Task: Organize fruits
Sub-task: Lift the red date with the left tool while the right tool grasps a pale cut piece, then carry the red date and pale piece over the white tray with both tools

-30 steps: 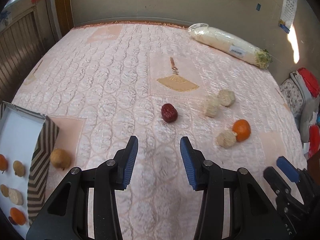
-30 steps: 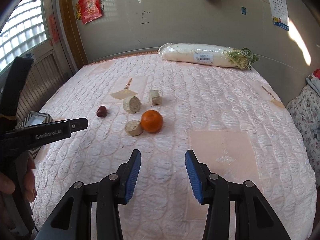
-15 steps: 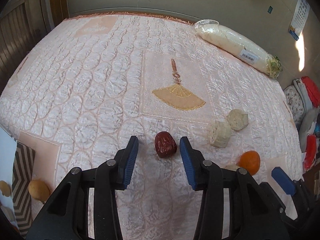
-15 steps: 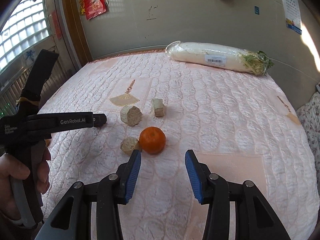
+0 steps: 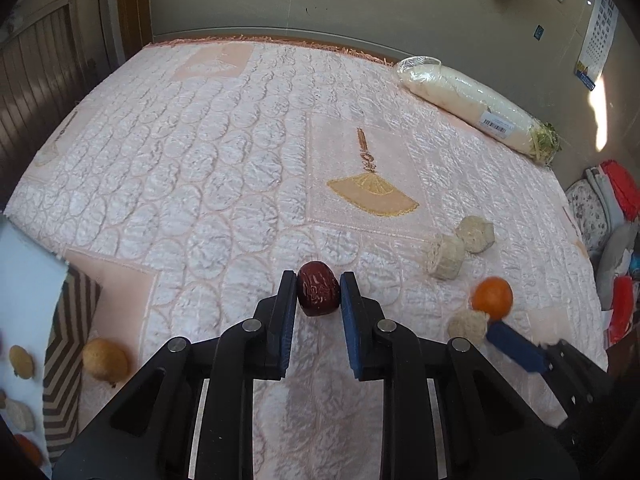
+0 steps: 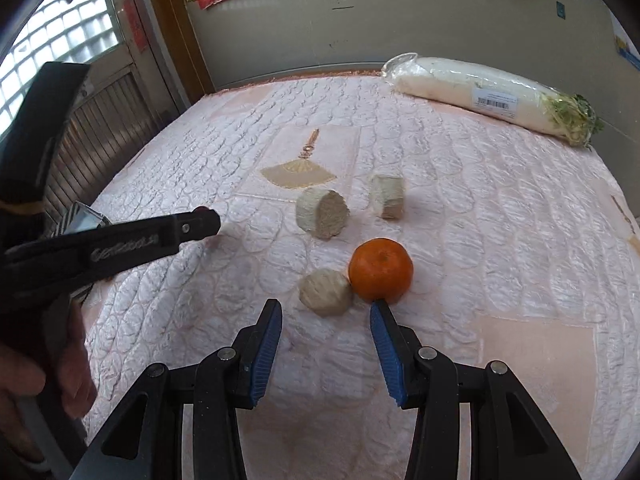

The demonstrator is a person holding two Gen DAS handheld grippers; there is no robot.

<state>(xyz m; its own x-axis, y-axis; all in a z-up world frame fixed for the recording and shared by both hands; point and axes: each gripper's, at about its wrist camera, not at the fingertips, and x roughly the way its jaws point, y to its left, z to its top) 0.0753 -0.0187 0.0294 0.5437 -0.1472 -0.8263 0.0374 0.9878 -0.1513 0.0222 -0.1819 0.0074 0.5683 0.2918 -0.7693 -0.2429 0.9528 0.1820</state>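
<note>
Gripping the red date (image 5: 318,289) on the bed (image 5: 200,152): left gripper (image 5: 318,294) jaws just clamped its sides. Right gripper (image 6: 326,328) jaws spread, empty; orange (image 6: 380,270) just beyond right jaw tip, right hand nearer.

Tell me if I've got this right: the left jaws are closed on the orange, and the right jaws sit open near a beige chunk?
Not quite. The left gripper has just closed on the red date, as the left wrist view shows. The orange lies free beside the beige chunk, ahead of the open right gripper.
</note>
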